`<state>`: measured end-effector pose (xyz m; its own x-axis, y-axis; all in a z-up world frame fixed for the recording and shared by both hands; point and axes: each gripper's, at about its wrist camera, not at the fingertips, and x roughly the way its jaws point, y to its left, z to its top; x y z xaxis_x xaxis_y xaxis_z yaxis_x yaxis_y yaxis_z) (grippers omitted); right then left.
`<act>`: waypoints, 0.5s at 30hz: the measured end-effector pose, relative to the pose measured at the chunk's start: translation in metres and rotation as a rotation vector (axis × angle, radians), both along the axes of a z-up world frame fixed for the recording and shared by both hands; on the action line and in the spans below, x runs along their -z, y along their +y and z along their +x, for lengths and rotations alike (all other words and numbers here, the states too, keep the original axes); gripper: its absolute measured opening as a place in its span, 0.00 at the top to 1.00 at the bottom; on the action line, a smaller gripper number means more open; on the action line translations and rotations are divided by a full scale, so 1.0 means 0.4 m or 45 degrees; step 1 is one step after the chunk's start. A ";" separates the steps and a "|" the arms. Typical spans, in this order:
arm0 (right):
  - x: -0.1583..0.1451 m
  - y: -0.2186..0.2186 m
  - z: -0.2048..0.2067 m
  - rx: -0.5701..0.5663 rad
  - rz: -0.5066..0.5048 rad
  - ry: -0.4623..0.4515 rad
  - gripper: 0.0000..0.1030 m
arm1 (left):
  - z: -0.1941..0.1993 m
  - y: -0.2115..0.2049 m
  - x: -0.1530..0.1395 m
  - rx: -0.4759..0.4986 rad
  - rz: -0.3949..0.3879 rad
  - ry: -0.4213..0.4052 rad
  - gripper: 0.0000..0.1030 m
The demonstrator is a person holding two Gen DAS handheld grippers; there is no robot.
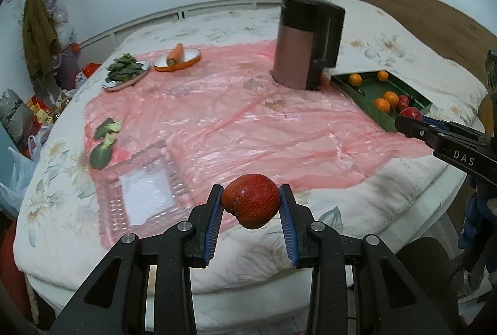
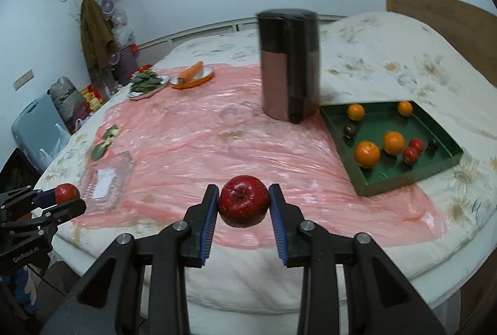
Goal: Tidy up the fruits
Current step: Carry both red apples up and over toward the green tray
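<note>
My left gripper [image 1: 251, 202] is shut on a red apple [image 1: 250, 200], held above the near edge of the bed. My right gripper [image 2: 244, 201] is shut on a second red apple [image 2: 244, 201], also above the near edge. Each gripper shows in the other's view: the right one [image 1: 410, 119] by the green tray, the left one [image 2: 63, 195] at far left. The green tray [image 2: 363, 186] at right holds several oranges [image 2: 367, 154], small red fruits [image 2: 410, 154] and dark fruits [image 2: 350, 131]. It also shows in the left wrist view [image 1: 344, 83].
A pink plastic sheet [image 2: 198, 145] covers the bed. A tall dark cylinder [image 2: 289, 65] stands mid-bed beside the tray. A clear plastic container [image 1: 139, 189] lies near left. Loose greens [image 1: 104, 142], a plate of greens [image 1: 125, 72] and a carrot bowl [image 1: 177, 58] sit far left.
</note>
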<state>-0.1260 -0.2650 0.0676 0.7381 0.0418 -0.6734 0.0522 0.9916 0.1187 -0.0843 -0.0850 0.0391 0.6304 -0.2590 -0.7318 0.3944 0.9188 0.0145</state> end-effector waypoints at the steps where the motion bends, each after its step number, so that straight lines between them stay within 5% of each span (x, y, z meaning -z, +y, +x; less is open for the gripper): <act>1: 0.009 -0.021 -0.002 0.021 0.012 0.005 0.87 | 0.006 -0.014 0.004 0.011 0.003 0.011 0.70; 15: 0.071 -0.360 -0.060 0.372 0.036 0.023 0.87 | 0.110 -0.251 0.063 0.193 0.039 0.126 0.70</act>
